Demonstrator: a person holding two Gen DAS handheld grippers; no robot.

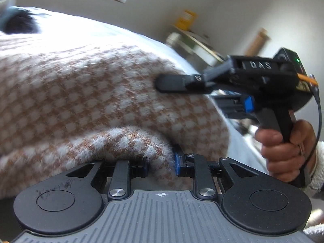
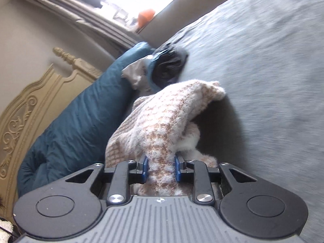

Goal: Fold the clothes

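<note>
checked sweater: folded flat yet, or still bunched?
Still bunched. The checked sweater hangs in loose draped folds above the grey bed cover, pinched by the right gripper and the left gripper.

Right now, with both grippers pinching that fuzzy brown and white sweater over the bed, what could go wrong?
1. The left gripper and right gripper each pinch only a narrow bunch of the sweater; the fluffy knit could slip out.
2. The rest hangs crumpled, so it may land on the grey bedspread bunched rather than flat.
3. The dark garment and teal duvet lie close and could get dragged along.
</note>
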